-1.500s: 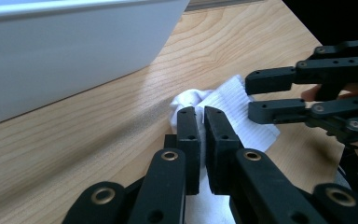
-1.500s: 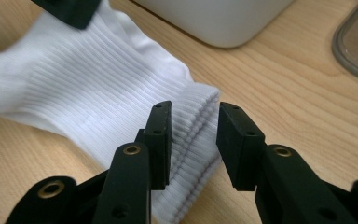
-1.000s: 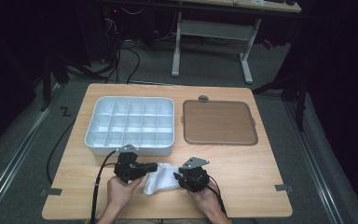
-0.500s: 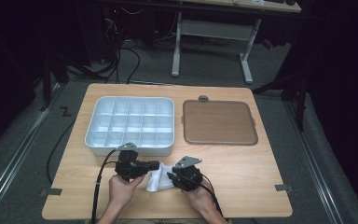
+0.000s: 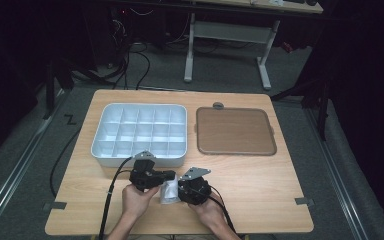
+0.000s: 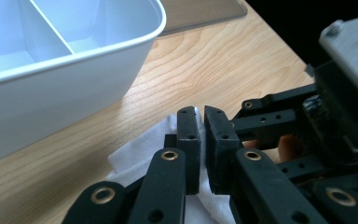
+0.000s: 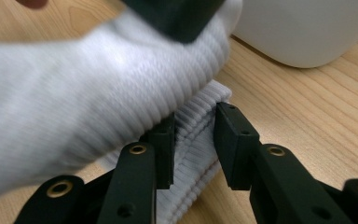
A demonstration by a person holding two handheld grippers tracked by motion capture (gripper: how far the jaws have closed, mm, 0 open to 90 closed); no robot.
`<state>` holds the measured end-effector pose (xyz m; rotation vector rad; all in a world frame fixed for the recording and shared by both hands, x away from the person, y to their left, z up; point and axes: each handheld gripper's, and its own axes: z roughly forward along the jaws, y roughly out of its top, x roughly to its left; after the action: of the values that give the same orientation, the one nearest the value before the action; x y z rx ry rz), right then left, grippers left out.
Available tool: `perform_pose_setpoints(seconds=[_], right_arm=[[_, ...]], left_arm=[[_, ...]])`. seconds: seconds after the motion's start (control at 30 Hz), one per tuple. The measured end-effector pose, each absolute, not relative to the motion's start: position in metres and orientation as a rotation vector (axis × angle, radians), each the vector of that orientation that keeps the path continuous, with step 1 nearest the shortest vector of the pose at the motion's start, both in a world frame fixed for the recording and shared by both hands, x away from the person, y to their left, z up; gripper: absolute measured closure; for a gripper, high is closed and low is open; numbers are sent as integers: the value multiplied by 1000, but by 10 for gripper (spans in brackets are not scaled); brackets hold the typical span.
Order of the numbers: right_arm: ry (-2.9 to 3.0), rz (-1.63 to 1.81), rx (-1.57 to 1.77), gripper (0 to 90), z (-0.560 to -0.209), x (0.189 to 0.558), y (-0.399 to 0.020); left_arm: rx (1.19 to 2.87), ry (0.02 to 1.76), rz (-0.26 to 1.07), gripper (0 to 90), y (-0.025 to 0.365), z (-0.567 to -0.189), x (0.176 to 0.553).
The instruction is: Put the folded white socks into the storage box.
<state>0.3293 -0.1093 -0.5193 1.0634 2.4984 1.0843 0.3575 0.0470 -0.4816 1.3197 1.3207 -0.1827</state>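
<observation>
Near the front edge of the wooden table point(image 5: 260, 190), a white ribbed sock point(image 5: 170, 192) is worked between two grippers. The left gripper point(image 6: 201, 122) is clenched, its jaws almost touching, with a thin fold of the sock pinched between them. The right gripper point(image 7: 193, 140) is seen partly open; the sock's ribbed cuff lies between its jaws, against one of them, while a gap is left at the other, so no firm grip can be made out. The sock is bunched on the table between both grippers, just in front of the white compartment tray point(image 5: 102, 137). Beside the tray a brown lid point(image 5: 235, 131) lies flat. Much of the sock is blurred in the right gripper view.
</observation>
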Motion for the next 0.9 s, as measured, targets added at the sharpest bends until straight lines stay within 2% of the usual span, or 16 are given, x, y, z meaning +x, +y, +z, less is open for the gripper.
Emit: perform_pose_setpoints(seconds=[0.27,0.5,0.9], right_arm=[[2458,1134,1088,642,-513,323,-124],[2453,1117,1102,653,-511,320,-136],[2505,1080,1094,678,-523,328,-132]], left_arm=[[1329,1321,-166,857,45,-484,358],[1334,1322,-164,857,43,-486,358],[1337,1318,-172,857,35,-486,360]])
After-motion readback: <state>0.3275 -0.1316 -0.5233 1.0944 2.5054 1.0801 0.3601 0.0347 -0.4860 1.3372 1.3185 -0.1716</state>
